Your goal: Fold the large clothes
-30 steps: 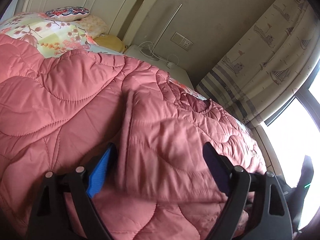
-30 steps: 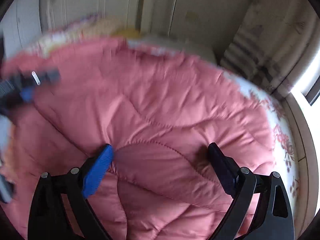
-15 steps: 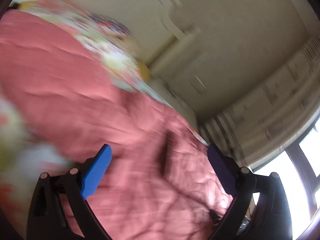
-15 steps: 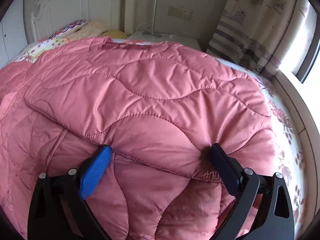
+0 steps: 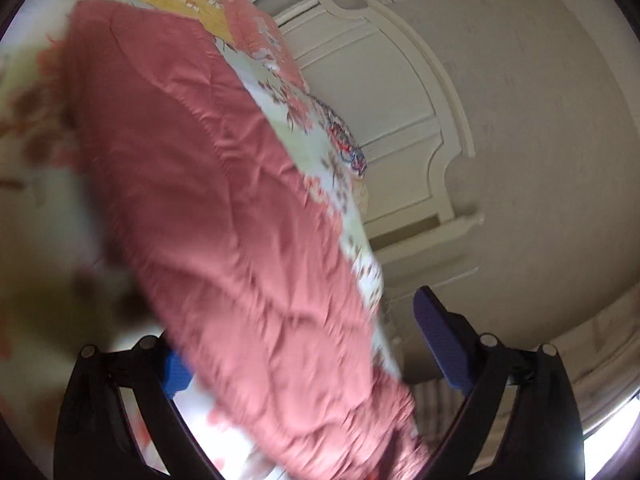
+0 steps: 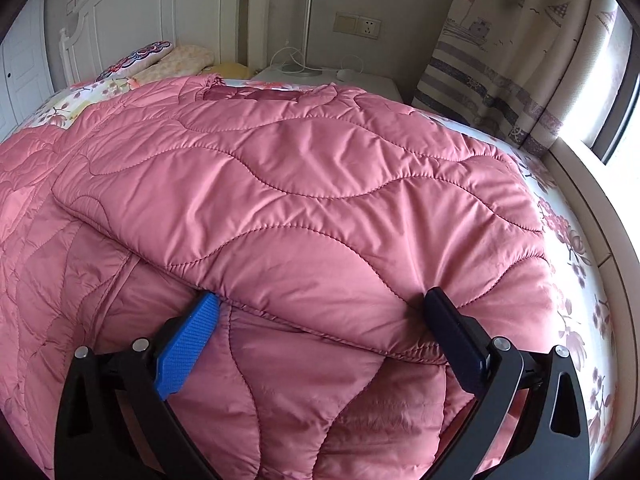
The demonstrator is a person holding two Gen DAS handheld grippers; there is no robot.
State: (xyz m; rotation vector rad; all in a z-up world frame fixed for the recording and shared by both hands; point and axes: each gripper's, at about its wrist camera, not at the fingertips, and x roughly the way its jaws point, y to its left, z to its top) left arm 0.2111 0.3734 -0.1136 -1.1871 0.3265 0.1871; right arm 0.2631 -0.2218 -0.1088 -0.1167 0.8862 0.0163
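A large pink quilted coat (image 6: 304,184) lies spread over the bed, one half folded across the other, its collar toward the headboard. My right gripper (image 6: 320,320) hovers low over the folded layer's near edge, jaws wide open, the blue pad (image 6: 188,344) and the dark pad (image 6: 456,340) on either side of the hem. The left wrist view is tilted and blurred. There the coat (image 5: 224,208) runs diagonally and passes between the fingers of my left gripper (image 5: 300,328). Its jaws are closing, the blue pad (image 5: 176,372) is half hidden behind fabric, and neither pad visibly presses on the coat.
The floral bedsheet (image 6: 576,264) shows along the right edge of the bed. Pillows (image 6: 160,58) lie against the white headboard (image 6: 160,4). A nightstand (image 6: 340,80) carries a lamp pole and cables, below a wall socket (image 6: 360,24). A striped curtain (image 6: 512,60) hangs by the window.
The left view has swept sideways and rolled, from looking down on the coat to a tilted view along its edge with the headboard at the right. The right view has steadied and barely moved.
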